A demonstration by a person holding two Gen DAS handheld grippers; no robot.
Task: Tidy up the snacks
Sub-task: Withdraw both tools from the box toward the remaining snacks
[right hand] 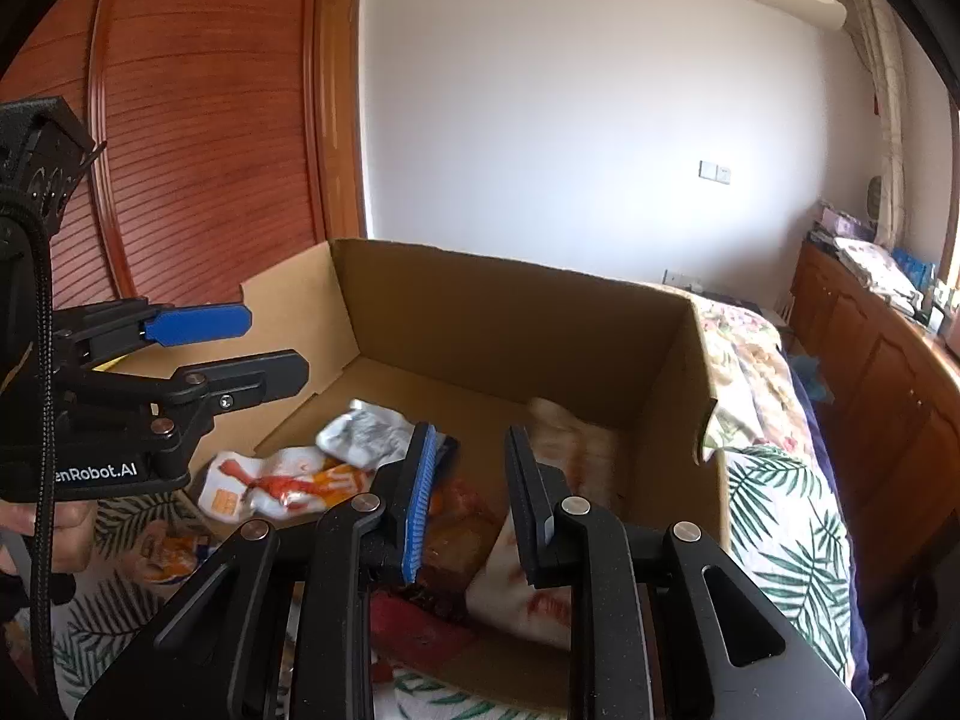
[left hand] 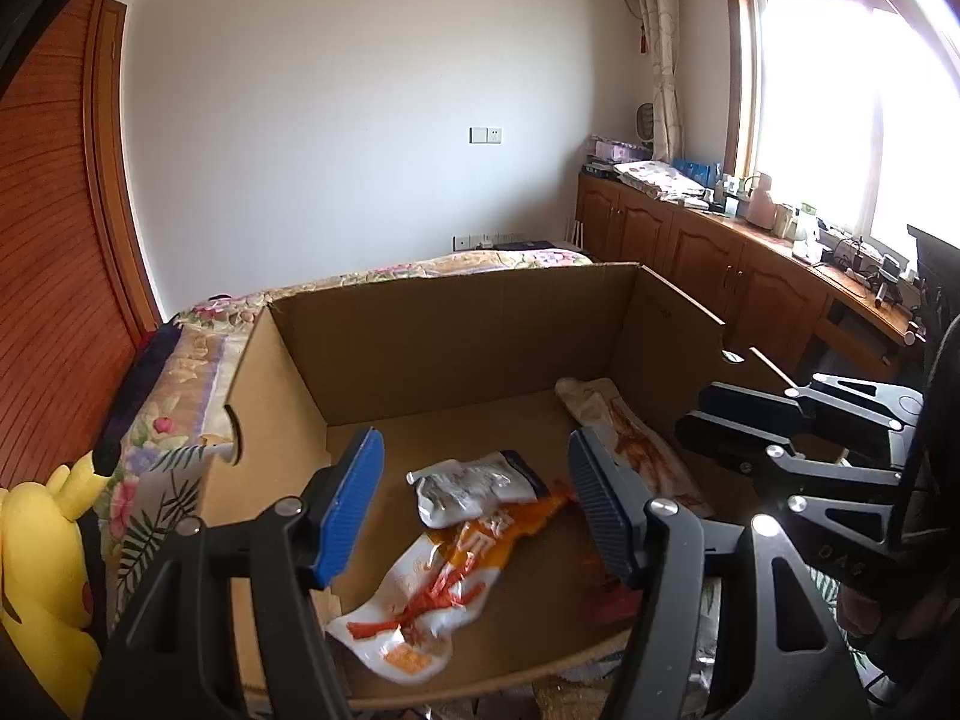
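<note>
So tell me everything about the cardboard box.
The cardboard box is plain brown corrugated board, open-topped, upright on the floral bedspread. A side wall has a cut-out notch at its rim. Several snack packets lie flat on its floor, including an orange-and-white packet and a grey-white packet.

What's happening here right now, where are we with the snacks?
A person holds two grippers over an open brown cardboard box on a floral bedspread. The left gripper is open and empty above a white-and-orange snack packet and a crumpled silver-white packet on the box floor. The right gripper is shut, with nothing visibly held, near a white-and-red packet along the box's right wall.
</note>
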